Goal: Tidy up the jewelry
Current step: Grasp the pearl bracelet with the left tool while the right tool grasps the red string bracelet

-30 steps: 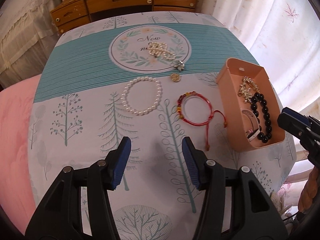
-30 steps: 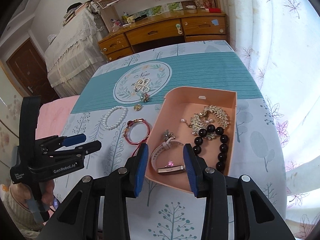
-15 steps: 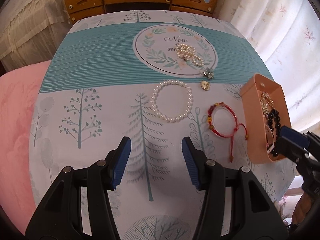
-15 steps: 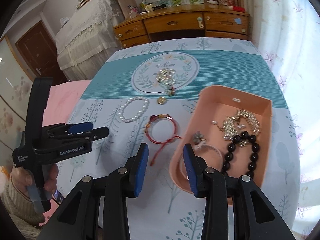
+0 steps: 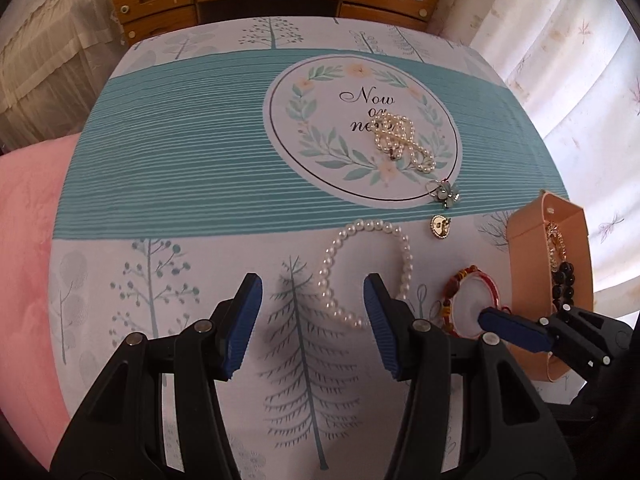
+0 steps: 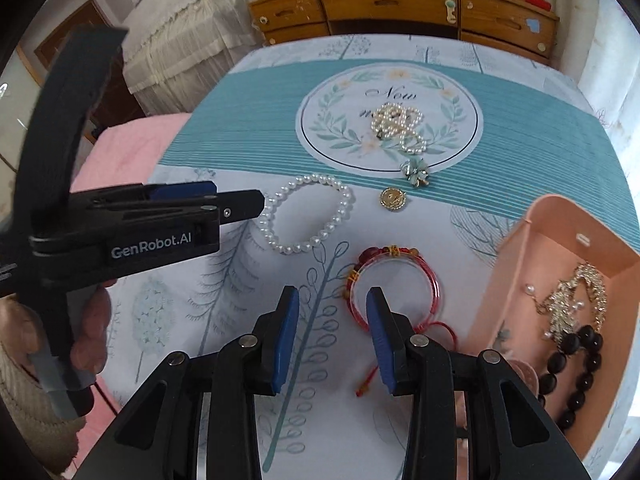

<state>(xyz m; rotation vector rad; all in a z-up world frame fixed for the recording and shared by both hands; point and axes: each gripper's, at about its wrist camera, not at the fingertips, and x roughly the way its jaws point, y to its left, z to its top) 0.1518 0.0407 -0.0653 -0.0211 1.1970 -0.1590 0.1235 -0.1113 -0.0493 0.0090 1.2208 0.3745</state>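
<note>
This is a home, most likely a bedroom. A wooden dresser with several small drawers and round knobs (image 6: 404, 4) stands against the far wall, its top crowded with small bottles and boxes. To the left, a piece of furniture is draped in a cream lace-edged cover (image 6: 184, 36), and a pink textured bedspread (image 5: 28, 248) lies beside the desk. White sheer curtains printed with pink leaves (image 5: 576, 64) hang at the right, with daylight coming through. The desk wears a cloth tablecloth with teal stripes and printed trees (image 5: 180, 168). A dark wooden door (image 6: 60, 40) shows far left.
</note>
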